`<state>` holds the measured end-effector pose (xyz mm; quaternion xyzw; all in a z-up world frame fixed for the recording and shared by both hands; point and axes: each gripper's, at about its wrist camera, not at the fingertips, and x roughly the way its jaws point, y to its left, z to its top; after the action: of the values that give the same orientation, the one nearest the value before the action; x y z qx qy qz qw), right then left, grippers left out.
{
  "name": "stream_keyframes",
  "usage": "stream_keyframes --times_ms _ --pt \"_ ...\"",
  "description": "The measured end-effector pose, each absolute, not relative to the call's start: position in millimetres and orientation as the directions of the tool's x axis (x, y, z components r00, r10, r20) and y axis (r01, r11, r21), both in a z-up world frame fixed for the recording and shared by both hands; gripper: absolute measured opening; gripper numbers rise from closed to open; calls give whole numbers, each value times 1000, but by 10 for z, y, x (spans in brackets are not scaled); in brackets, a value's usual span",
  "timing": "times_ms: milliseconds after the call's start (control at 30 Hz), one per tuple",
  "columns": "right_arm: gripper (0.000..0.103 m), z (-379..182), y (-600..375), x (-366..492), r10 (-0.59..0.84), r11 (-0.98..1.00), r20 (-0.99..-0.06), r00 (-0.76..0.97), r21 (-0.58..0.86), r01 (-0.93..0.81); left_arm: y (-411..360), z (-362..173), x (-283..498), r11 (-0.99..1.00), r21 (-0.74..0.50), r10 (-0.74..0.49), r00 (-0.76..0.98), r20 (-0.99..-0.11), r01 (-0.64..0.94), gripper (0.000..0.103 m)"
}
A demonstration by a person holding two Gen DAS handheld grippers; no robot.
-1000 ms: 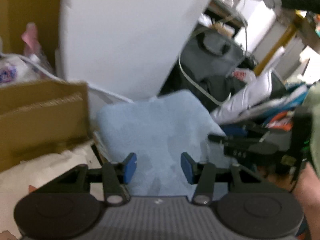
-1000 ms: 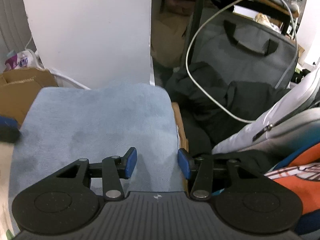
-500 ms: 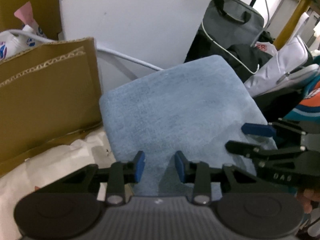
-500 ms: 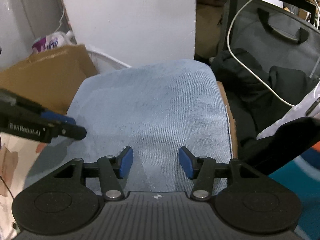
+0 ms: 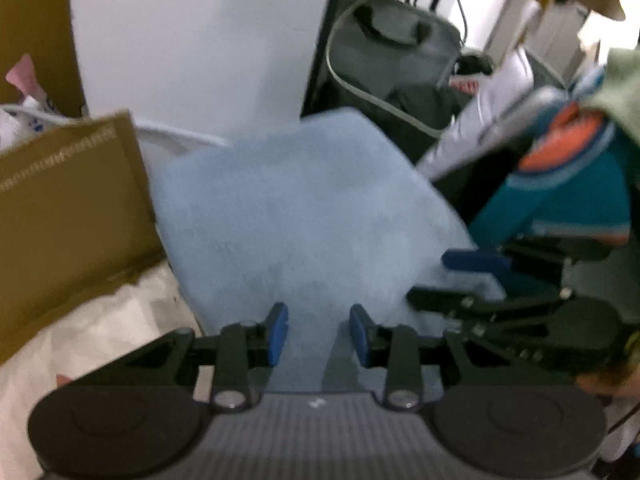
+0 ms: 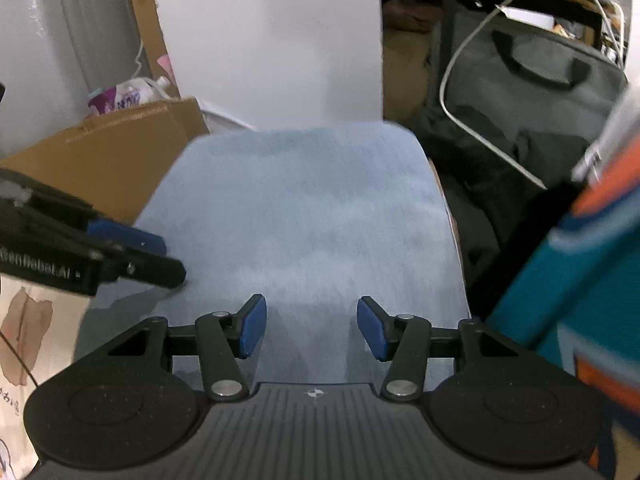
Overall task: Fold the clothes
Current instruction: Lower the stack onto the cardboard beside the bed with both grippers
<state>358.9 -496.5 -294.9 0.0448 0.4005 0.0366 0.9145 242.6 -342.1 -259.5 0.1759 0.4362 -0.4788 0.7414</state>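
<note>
A light blue folded cloth (image 5: pixel 304 216) lies flat between a cardboard box and a pile of dark bags. My left gripper (image 5: pixel 318 332) hovers over its near edge, jaws a narrow gap apart, the fabric showing flat beneath them. My right gripper (image 6: pixel 311 330) stands open over the near part of the same cloth (image 6: pixel 312 208), wider than the left, with nothing pinched. In the left wrist view the right gripper (image 5: pixel 428 276) reaches in at the cloth's right edge. In the right wrist view the left gripper (image 6: pixel 172 260) is at the cloth's left edge.
A brown cardboard box (image 5: pixel 68 208) borders the cloth on the left, and a white panel (image 5: pixel 192 48) stands behind it. A grey bag (image 6: pixel 536 80), dark clothing and a white cable (image 6: pixel 472 128) lie at the right. A teal and orange garment (image 6: pixel 580 260) hangs close at the right.
Both grippers have sunk toward the blue cloth and drawn side by side over its near edge. The left jaws have narrowed; the right jaws have widened a little.
</note>
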Motion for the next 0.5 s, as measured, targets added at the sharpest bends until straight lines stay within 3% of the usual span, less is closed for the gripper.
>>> stream_keyframes --times_ms 167,367,500 --pt "57 -3162 -4982 3433 119 989 -721 683 150 -15 -3465 -2775 2387 480 -92 -533 207 -820 873 39" --pt "57 -3125 -4891 3383 92 988 -736 671 153 32 -3440 -2668 2341 546 -96 -478 215 -852 832 35" --pt "58 -3085 -4863 3247 103 982 -720 686 185 47 -3348 -2529 2172 508 -109 -509 196 -838 855 35"
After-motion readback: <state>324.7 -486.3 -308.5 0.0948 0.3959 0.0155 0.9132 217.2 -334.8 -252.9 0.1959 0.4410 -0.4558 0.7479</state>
